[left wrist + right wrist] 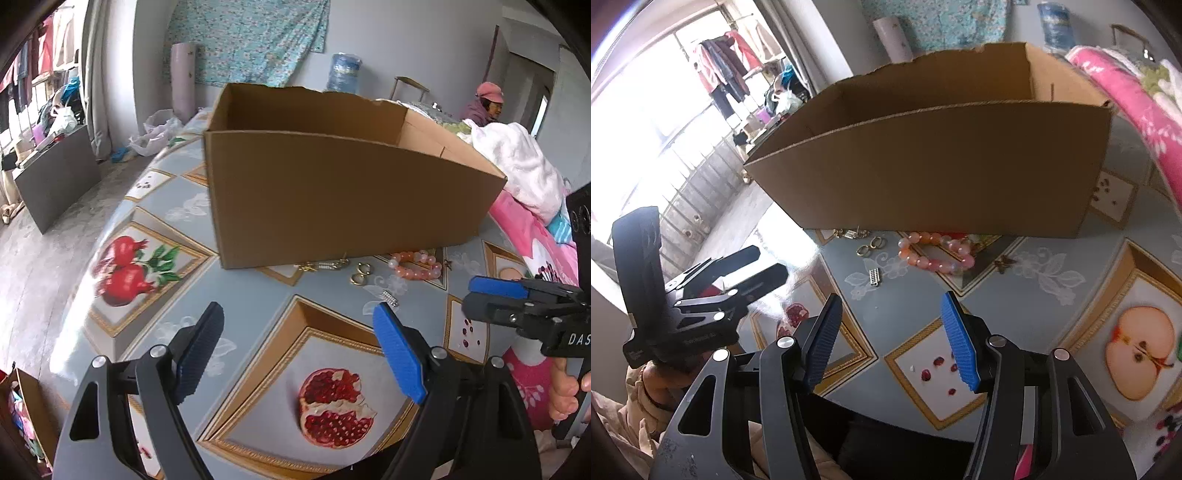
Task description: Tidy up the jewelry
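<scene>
A pink bead bracelet [932, 251], gold rings [870, 246] and a silver clasp [875, 276] lie mid-frame on the surface [1015, 295], before the box [942, 166]. A gold chain [851, 233] is half hidden under the box. Both the left tool [299, 350] and the right tool [890, 336] gape, released.

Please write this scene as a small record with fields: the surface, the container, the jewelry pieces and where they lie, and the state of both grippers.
surface: table with a fruit-print cloth
container: open cardboard box, upright, inside not visible
jewelry: pink bead bracelet, gold hoop earrings, gold chain piece at the box's foot, small silver clasp, small dark charm
jewelry place: all on the cloth in front of the box
left gripper: open, empty
right gripper: open, empty
</scene>
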{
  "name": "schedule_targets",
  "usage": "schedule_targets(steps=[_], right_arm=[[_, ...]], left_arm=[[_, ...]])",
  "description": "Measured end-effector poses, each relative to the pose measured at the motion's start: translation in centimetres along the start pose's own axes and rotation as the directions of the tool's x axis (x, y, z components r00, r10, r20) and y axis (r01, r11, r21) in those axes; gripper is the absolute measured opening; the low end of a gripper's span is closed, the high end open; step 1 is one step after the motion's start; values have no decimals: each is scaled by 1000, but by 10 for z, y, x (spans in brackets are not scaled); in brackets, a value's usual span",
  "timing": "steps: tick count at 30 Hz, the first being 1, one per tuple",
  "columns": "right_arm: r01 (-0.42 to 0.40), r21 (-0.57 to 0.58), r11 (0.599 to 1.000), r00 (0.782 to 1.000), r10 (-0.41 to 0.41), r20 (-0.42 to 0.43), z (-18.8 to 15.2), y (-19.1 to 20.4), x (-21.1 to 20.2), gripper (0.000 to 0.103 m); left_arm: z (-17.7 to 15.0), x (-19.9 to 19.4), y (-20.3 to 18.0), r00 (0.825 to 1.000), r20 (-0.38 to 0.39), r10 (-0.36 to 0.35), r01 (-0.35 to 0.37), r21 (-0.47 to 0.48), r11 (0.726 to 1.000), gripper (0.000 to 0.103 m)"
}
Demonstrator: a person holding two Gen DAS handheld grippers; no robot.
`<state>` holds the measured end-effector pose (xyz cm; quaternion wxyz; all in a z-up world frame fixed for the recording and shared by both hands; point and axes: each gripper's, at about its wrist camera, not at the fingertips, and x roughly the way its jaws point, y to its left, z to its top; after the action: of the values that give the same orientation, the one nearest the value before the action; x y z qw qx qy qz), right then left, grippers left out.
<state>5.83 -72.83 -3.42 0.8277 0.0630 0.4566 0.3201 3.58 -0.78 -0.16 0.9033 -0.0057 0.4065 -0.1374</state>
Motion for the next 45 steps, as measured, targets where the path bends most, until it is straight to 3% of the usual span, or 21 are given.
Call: schedule_targets(steps=[5, 14, 23, 32, 39, 45], right_arm=[[-28, -43, 999, 999, 26, -40, -1, 8, 16, 49], [-31, -139, 990, 998, 23, -61, -1, 22, 31, 30], [40, -271, 962, 998, -52, -36, 5, 40, 51, 20], [106, -326, 939, 993, -120, -23, 0, 46, 55, 9], [97, -295, 951, 993, -111, -32, -1, 45, 56, 4], [52, -192, 980, 996, -64, -57, 2, 29, 48, 3]], left_arm=[[0, 8, -7, 1000, -2, -12, 12, 25, 1000, 81], [2, 22, -7, 1000, -19, 14, -13, 24, 1000, 80], [0, 30, -1, 998, -43, 36, -36, -5, 999, 69], [-4, 29, 8, 999, -42, 24, -26, -42, 999, 58], [-8, 25, 14, 999, -29, 14, -16, -49, 999, 57], [-11, 18, 20, 1000, -13, 1, -2, -58, 998, 53]])
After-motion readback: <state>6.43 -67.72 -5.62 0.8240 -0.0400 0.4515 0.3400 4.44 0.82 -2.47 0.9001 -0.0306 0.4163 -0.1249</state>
